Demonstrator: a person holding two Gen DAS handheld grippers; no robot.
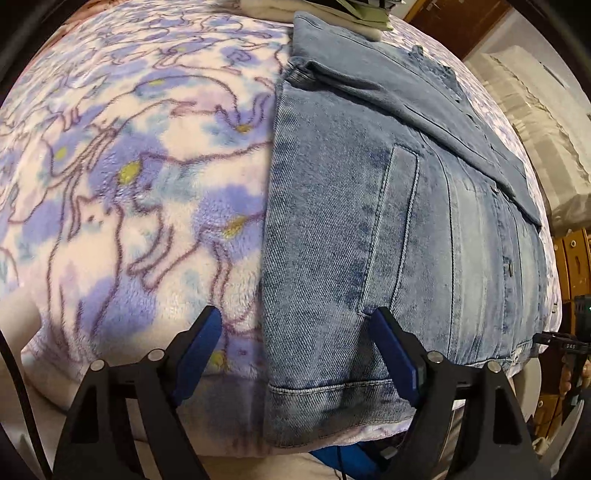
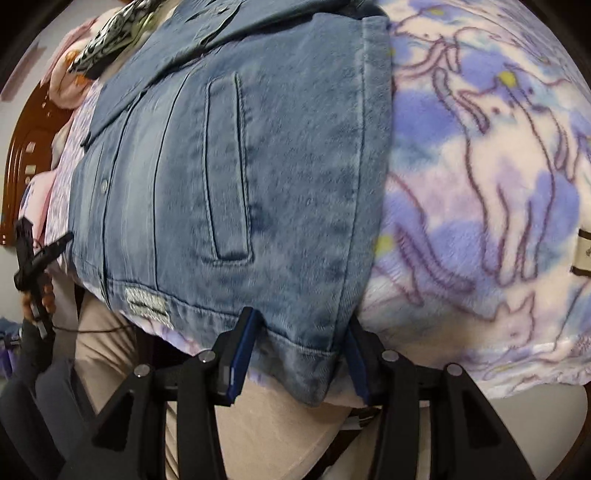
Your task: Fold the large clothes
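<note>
A light blue denim jacket (image 1: 369, 206) lies flat on a bed with a purple and white fleece blanket (image 1: 129, 166). Its sleeves are folded over the front. My left gripper (image 1: 299, 325) is open, its jaws spread over the jacket's lower left hem corner, with the blanket under the left finger. The jacket also shows in the right wrist view (image 2: 258, 166). My right gripper (image 2: 301, 325) is open, its jaws on either side of the jacket's lower right hem corner at the bed's edge. The left gripper shows far left in the right wrist view (image 2: 33, 254).
Folded clothes (image 1: 332, 18) sit at the far end of the bed. A wooden headboard (image 2: 26, 147) and pink bedding (image 2: 70, 77) are at the left. White bedding (image 1: 535, 122) lies to the right. The person's beige trousers (image 2: 277, 424) are below the bed edge.
</note>
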